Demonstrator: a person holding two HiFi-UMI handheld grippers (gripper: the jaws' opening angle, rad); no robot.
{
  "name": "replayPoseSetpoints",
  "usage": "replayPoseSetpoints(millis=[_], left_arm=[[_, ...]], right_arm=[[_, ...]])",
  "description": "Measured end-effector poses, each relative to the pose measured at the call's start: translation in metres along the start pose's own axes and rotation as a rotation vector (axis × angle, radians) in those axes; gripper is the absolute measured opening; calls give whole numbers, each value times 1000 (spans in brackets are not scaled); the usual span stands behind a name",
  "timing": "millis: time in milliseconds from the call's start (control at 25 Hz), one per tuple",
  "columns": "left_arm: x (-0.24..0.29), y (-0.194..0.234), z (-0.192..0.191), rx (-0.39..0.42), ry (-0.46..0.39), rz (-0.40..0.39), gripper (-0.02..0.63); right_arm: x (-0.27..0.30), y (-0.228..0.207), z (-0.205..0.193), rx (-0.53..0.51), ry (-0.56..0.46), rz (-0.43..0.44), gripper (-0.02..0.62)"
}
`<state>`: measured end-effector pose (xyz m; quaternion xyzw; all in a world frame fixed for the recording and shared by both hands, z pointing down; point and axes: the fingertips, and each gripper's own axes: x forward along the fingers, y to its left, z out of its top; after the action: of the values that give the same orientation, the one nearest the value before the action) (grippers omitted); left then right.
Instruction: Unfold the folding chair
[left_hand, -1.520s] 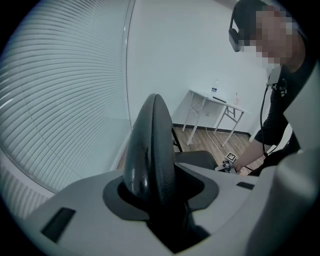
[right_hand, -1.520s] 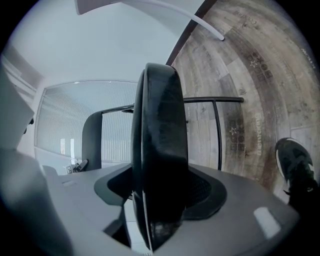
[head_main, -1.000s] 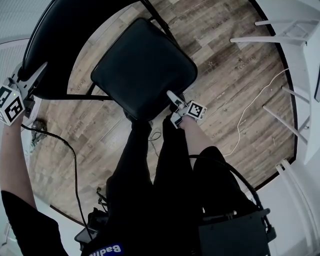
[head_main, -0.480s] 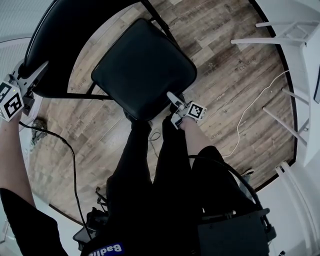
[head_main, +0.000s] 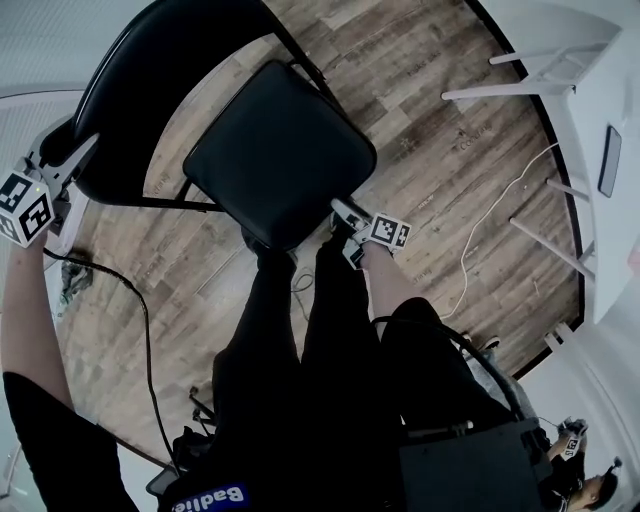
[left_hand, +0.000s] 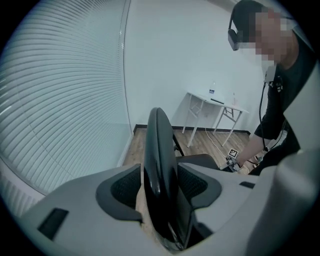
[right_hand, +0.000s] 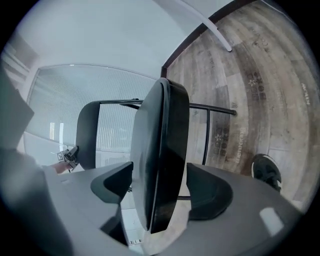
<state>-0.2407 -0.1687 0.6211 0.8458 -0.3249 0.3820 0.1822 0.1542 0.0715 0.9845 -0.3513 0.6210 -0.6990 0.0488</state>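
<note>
Head view has the folding chair (head_main: 270, 140) standing on the wooden floor (head_main: 450, 170) just ahead of the person's legs (head_main: 300, 340). Its black seat (head_main: 280, 150) is spread flat and its curved backrest (head_main: 140, 80) is raised at the side away from the person. The left claw (head_main: 68, 150) is held at the backrest's outer edge. In the left gripper view the backrest's rim is seen edge-on between the two jaws, with a sliver of floor showing beside one pad. These jaws have just been opening and are spread wide, so the backrest is no longer pinched. The right claw (head_main: 343, 222) is set at the seat's near corner. In the right gripper view the seat is seen edge-on between the jaws with a clear gap on either side. These jaws too have just been opening, and nothing is gripped by them. A dark shoe (right_hand: 267, 171) is seen on the floor beyond the seat.
</note>
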Motion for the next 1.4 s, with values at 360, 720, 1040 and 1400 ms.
replayPoseSetpoints(millis=[360,720,1040,1400], left_arm=[[-46,-5,56,0,-114,44,212],[-95,-54,73,-45,-201,10,212],[-110,-122,60,-130,-241,-58,210],[-103,-203,65,-211,-286,-169,210]], right_arm=[[-41,68,-3,-31,14,-15,307],[-81,174,11,-139,22,45,305],[-104,272,11,-254,63,121,282],[-121,363,-4,-372,128,216,245]])
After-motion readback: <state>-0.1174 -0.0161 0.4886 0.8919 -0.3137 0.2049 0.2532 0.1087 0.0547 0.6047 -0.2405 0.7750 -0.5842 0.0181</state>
